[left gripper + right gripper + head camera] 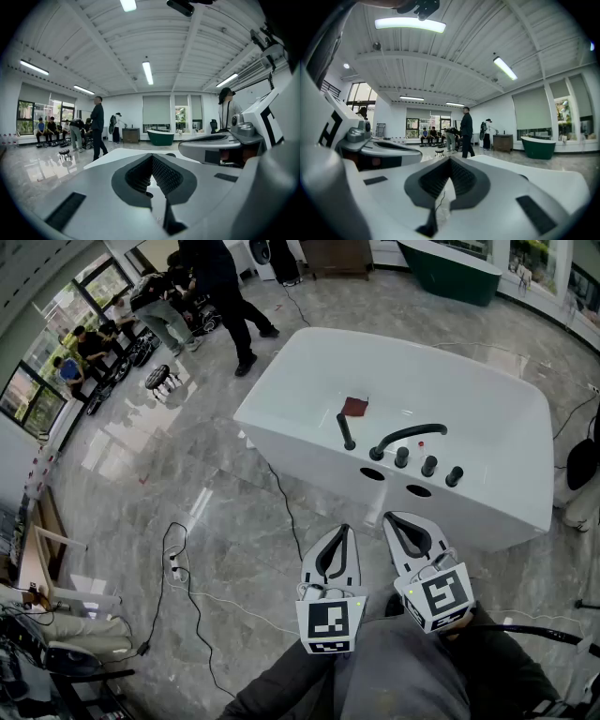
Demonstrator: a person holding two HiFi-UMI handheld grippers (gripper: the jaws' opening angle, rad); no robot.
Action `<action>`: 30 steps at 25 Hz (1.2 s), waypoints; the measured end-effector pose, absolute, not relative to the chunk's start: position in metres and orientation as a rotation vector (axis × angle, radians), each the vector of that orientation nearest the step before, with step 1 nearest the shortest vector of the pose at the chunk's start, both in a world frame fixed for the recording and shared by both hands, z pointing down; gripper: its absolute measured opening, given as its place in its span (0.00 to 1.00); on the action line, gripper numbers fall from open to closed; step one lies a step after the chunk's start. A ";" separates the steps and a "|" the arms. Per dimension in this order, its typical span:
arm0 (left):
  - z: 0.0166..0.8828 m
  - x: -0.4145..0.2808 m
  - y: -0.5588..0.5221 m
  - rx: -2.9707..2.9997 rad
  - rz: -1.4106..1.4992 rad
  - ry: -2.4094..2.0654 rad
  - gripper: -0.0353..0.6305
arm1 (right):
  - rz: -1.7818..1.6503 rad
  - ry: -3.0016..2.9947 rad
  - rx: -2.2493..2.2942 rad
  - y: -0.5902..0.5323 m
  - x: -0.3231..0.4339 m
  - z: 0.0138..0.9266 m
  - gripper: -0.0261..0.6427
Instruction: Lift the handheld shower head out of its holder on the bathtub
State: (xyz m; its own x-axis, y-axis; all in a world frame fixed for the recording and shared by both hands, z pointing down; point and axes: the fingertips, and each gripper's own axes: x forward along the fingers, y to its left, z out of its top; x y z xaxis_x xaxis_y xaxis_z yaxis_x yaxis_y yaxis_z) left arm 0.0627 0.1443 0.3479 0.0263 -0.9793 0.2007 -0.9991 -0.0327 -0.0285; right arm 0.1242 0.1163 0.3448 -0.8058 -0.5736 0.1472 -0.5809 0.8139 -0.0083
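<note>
The white bathtub (492, 512) stands in the middle of the head view. On its near rim the black handheld shower head (346, 431) stands upright in its holder, left of the curved black spout (411, 434) and three black knobs (428, 466). My left gripper (343, 530) and right gripper (393, 518) hover side by side over the floor just short of the tub's front wall, well below the shower head. Both are shut with nothing between the jaws. The left gripper view (152, 157) and the right gripper view (450, 160) each show the ribbed pads meeting at the tip.
A red cloth (354, 407) lies inside the tub. Black cables (178, 568) trail over the grey marble floor at left. Several people (220, 287) stand or sit at the far left. A dark green tub (450, 268) stands at the back, and another person (581, 474) is at the right edge.
</note>
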 end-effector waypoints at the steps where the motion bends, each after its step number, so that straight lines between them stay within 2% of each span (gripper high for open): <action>1: 0.347 0.065 0.144 2.161 0.250 -2.098 0.06 | 0.078 -2.860 0.914 0.116 0.126 0.344 0.04; 30: 0.363 0.093 0.144 2.055 0.252 -2.124 0.06 | 0.139 -2.872 0.809 0.110 0.151 0.361 0.04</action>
